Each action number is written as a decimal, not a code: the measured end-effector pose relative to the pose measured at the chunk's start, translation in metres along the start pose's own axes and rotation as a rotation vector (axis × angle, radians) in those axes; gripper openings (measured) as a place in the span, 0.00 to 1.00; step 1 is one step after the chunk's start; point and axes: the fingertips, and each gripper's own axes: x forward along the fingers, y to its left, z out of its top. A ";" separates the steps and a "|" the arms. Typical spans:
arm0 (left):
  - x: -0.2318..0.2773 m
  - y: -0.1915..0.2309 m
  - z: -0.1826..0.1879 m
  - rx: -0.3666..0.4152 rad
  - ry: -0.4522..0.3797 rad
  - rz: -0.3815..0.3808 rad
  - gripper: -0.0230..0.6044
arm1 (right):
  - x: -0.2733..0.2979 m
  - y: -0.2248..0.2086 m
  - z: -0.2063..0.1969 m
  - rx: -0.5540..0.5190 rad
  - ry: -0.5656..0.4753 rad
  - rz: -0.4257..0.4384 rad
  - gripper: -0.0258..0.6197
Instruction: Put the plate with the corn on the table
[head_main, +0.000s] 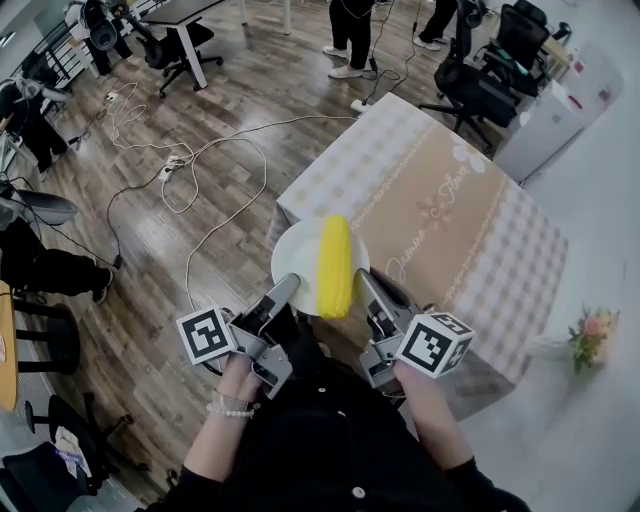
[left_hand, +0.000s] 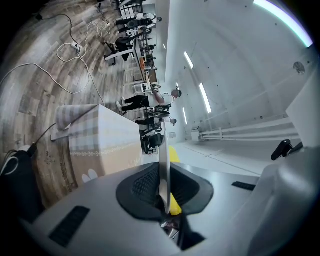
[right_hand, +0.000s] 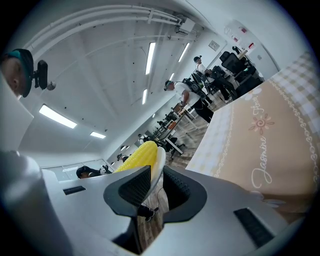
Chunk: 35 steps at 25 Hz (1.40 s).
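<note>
By one table (head_main: 470, 200), one plate (head_main: 293, 256), one corn (head_main: 335, 266)

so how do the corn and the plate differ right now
The corn is yellow and long; the plate is white and round. The plate is clamped at its rim by the left gripper and right gripper; the corn only lies on it. Both are held up, not yet on the table.

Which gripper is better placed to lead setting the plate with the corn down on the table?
Right, though both share the load. The right gripper and left gripper each grip the plate, with the corn lying on it. The table lies nearer the right side, so it would likely lead.
</note>
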 end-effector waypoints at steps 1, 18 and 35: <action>0.000 0.000 0.000 0.000 0.000 0.000 0.11 | 0.000 0.000 0.000 -0.001 0.001 -0.001 0.20; 0.038 0.017 0.035 -0.005 0.053 0.019 0.10 | 0.036 -0.024 0.020 0.001 0.001 -0.063 0.20; 0.094 0.041 0.088 -0.012 0.143 0.043 0.10 | 0.091 -0.057 0.048 0.018 -0.006 -0.152 0.20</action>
